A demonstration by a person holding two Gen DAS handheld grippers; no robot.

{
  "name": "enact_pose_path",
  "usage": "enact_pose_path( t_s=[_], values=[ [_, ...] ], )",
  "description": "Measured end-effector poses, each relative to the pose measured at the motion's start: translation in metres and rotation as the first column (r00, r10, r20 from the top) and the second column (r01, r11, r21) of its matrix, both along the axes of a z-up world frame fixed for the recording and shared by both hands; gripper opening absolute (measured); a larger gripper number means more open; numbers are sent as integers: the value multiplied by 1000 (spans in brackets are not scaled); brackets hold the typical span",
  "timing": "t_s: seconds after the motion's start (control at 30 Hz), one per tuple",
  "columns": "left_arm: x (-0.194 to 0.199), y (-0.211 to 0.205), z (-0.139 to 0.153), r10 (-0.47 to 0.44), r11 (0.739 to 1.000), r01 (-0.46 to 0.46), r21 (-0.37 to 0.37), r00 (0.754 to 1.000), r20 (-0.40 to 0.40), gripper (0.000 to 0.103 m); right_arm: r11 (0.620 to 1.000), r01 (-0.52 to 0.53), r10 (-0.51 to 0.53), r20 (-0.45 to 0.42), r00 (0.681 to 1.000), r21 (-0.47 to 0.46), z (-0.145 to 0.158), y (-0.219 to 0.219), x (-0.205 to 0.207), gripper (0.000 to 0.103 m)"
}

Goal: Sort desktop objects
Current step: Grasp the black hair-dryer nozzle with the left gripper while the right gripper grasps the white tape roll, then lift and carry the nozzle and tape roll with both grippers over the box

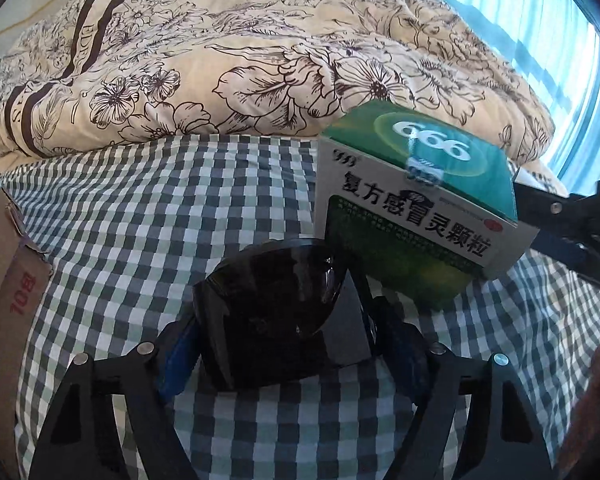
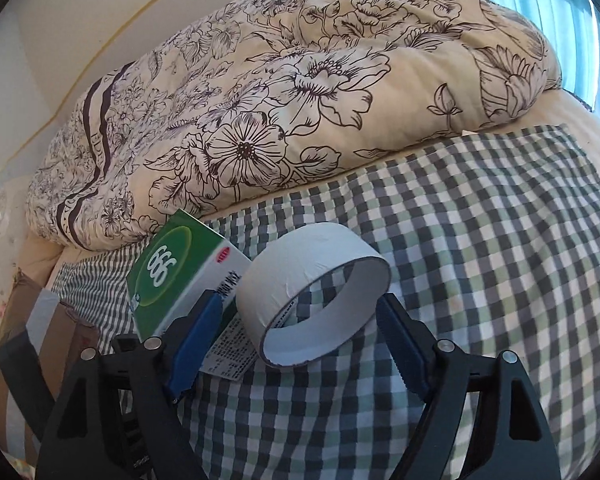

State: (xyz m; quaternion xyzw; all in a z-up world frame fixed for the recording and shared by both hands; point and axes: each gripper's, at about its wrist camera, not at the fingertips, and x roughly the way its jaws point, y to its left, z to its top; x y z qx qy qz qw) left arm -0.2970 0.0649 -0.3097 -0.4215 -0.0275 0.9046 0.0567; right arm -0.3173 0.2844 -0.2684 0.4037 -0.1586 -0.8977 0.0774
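Observation:
My left gripper is shut on a pair of dark sunglasses, whose black lens fills the gap between the blue pads. A green and white medicine box marked 999 stands just right of it on the checked sheet. My right gripper is shut on a roll of white tape, held tilted above the sheet with a blue finger on each side. The same medicine box lies to its left, touching the left finger. The right gripper's black arm shows behind the box in the left wrist view.
A bunched floral quilt lies across the back of the bed. A brown cardboard box stands at the left edge. Blue curtains hang at the right. Checked sheet stretches out to the right.

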Motion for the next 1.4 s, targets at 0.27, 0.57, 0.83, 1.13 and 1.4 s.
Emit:
enact_pose_path(
  t_s=[0.27,0.57,0.83,1.13,1.4],
  values=[
    [2,-3,1,6,1000,-5,22,1000,-16,81,1000,16,-17,16,1000,21,-8,-2,-1,79],
    [3,-6,0,5,999,-5,37,1000,-18,81,999,-51,51,-4,999,-3,-6,-20,-7,14],
    [8,-8,7,9,1000,-9,29,1000,-29,81,998,-59,60,-10,998,25,1,-25,5,4],
    [31,-5,36,0,1000,0,1,998,-57,81,998,-41,43,-37,998,50,35,-20,38,4],
    [67,-9,91,7,1000,-7,-3,992,-122,81,999,-9,12,-81,997,40,81,-12,90,4]
  ],
)
